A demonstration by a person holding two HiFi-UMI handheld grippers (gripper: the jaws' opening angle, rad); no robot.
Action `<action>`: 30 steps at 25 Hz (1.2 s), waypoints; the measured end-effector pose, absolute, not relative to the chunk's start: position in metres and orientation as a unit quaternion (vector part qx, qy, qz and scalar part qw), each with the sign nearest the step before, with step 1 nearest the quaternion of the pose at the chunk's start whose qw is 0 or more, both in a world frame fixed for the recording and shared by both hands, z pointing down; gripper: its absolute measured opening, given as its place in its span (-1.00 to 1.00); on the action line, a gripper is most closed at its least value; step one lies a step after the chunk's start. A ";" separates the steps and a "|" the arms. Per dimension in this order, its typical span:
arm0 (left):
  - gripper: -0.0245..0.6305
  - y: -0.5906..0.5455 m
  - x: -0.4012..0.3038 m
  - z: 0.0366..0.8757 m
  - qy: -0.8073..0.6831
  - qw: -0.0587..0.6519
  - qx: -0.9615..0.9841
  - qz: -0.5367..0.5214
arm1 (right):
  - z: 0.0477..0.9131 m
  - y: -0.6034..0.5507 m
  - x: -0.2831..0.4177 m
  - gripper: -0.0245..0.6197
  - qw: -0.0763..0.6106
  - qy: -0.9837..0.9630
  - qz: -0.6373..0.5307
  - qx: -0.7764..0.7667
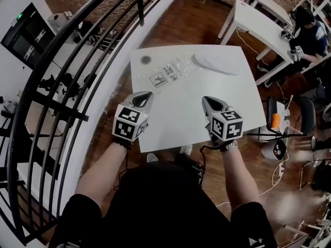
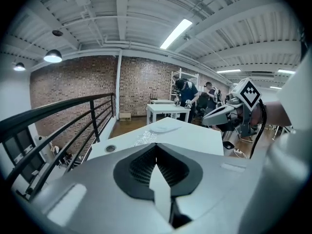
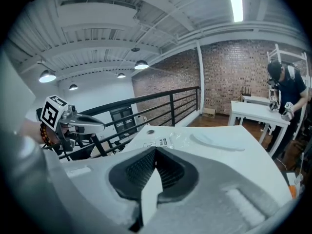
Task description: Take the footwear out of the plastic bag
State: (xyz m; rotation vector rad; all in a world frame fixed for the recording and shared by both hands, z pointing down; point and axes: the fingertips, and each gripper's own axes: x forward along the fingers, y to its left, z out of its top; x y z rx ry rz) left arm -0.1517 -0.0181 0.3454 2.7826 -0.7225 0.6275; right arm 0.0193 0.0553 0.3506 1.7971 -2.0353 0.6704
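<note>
Jaws closed, empty: left hand-held gripper [image 1: 148, 94], right hand-held gripper [image 1: 205, 100]. White footwear [image 1: 214, 63] beside plastic bag [image 1: 173, 68] on desk [image 1: 196, 118].

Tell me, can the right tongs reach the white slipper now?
Probably yes: only bare table lies between the right tongs and the white slipper at the far side, with nothing blocking. The tongs are shut and must open first.

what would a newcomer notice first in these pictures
The left hand-held gripper and the right hand-held gripper, each bearing a black-and-white marker cube, hang shut and empty over the near part of the square white table. At the table's far side lie a crumpled clear plastic bag with printed labels and, just to its right, a flat white slipper.
</note>
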 end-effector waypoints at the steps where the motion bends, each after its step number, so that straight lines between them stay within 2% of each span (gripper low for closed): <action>1: -0.87 -0.014 -0.149 0.339 -0.239 0.097 0.943 0.208 | 0.348 0.059 0.011 -0.94 0.172 -0.720 0.231 0.631; 6: -0.87 0.016 -0.127 0.313 -0.214 0.082 0.955 0.189 | 0.332 0.079 -0.006 -0.95 0.161 -0.726 0.209 0.635; 17: -0.87 0.093 -0.054 0.290 -0.180 0.060 0.967 0.168 | 0.299 0.118 0.009 -0.95 0.143 -0.741 0.152 0.638; 30: -0.87 0.149 -0.016 0.276 -0.203 0.018 0.964 0.171 | 0.279 0.150 0.023 -0.95 0.128 -0.775 0.115 0.609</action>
